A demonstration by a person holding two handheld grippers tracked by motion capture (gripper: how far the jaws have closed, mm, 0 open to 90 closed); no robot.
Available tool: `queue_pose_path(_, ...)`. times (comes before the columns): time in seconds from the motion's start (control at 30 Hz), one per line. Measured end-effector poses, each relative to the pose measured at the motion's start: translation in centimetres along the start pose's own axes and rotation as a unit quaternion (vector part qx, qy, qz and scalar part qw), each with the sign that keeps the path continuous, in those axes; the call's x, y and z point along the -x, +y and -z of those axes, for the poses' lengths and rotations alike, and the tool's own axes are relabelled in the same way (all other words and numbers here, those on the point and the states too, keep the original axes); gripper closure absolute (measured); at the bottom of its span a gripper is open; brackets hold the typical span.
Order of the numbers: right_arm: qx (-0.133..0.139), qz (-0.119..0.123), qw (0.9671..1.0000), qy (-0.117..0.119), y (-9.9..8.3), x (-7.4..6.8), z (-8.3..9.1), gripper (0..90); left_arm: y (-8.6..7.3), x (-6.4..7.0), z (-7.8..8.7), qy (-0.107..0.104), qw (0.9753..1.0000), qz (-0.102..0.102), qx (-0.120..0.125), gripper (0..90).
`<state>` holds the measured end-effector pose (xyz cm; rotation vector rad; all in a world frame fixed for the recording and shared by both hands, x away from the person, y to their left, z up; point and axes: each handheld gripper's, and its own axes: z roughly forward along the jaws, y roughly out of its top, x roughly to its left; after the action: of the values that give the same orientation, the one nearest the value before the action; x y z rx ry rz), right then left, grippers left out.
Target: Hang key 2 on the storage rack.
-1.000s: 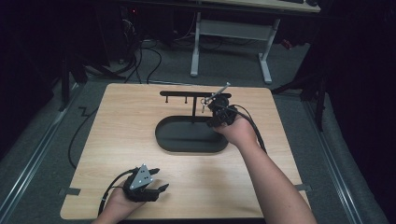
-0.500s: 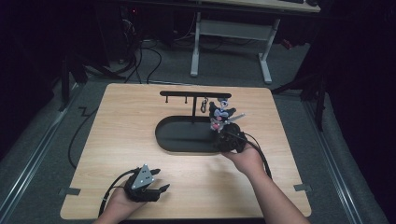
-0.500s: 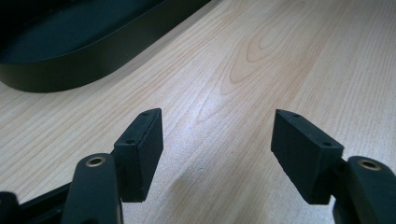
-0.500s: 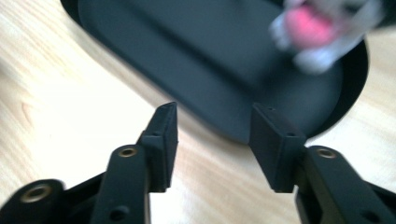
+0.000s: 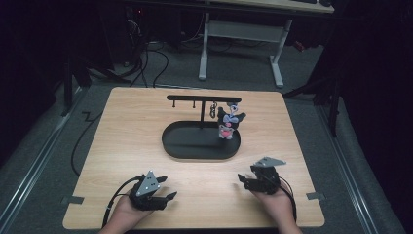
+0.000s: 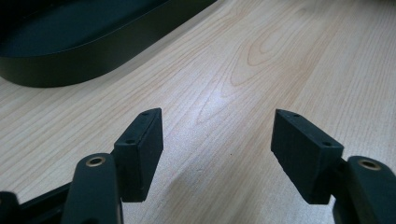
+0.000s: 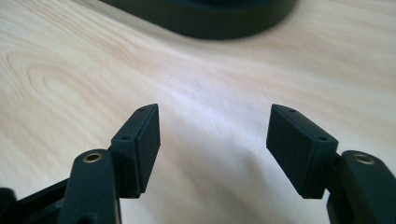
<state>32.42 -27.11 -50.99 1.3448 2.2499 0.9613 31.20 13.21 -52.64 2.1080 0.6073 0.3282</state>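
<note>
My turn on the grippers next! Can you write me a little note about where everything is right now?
Left gripper: open, holding nothing, low over the table's near edge on the left.
Right gripper: open, holding nothing, near edge on the right.
Plush keychain: hangs from the right end of the black stand, over the oval tray.
Done: the toy looks hung up.
Left: probably nothing; the stand's other hooks are bare and no other toy lies on the table.
</note>
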Motion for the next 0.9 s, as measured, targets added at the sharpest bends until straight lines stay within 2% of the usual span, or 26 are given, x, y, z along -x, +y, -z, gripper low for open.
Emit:
queue_pose_path(0.03, 0.009, -0.005, 0.9999, -0.003, -0.8, 0.1, 0.3, 35.0, 0.0, 0.0, 0.0, -0.001, 1.0, 0.003, 0.001, 34.9)
queue_pose_path(0.1, 0.058, -0.01, 0.9982, -0.011, -3.1, 0.4, 1.6, 35.7, 0.1, -0.1, 0.0, -0.003, 0.9999, 0.009, 0.002, 34.9)
queue_pose_path(0.13, 0.081, -0.013, 0.9966, -0.001, -4.0, 0.8, 2.4, 34.4, 0.1, -0.1, 0.0, -0.005, 0.9999, 0.013, 0.004, 34.9)
queue_pose_path(0.17, 0.083, -0.024, 0.9962, 0.004, -4.1, 1.1, 2.9, 31.3, 0.1, -0.1, 0.1, -0.006, 0.9998, 0.019, 0.008, 34.9)
queue_pose_path(0.23, 0.099, -0.043, 0.9941, -0.003, -4.4, 1.7, 3.9, 30.1, 0.2, -0.1, 0.1, -0.008, 0.9996, 0.025, 0.011, 34.9)
queue_pose_path(0.3, 0.091, -0.038, 0.995, -0.018, -4.9, 2.0, 3.9, 27.8, 0.2, -0.1, 0.1, -0.006, 0.9996, 0.026, 0.01, 34.9)
queue_pose_path(0.63, 0.074, -0.033, 0.9967, -0.009, -4.8, 2.0, 2.5, 25.8, 0.2, -0.1, 0.0, -0.006, 0.9994, 0.033, 0.012, 34.7)
queue_pose_path(0.7, 0.073, -0.044, 0.9963, -0.009, -4.9, 2.1, 2.5, 24.7, 0.3, -0.2, 0.0, -0.005, 0.9987, 0.047, 0.016, 33.8)
queue_pose_path(0.8, 0.085, -0.055, 0.9948, -0.01, -4.8, 2.3, 2.8, 20.3, 0.7, -0.2, 0.1, -0.007, 0.9962, 0.079, 0.037, 33.3)
queue_pose_path(0.87, 0.096, -0.063, 0.9933, -0.015, -4.6, 2.1, 3.2, 17.8, 1.0, 0.0, 0.1, -0.004, 0.9953, 0.085, 0.045, 32.9)
queue_pose_path(0.9, 0.099, -0.057, 0.9933, -0.018, -4.5, 2.1, 3.3, 17.2, 1.2, 0.1, 0.0, 0.0, 0.9952, 0.086, 0.047, 32.6)
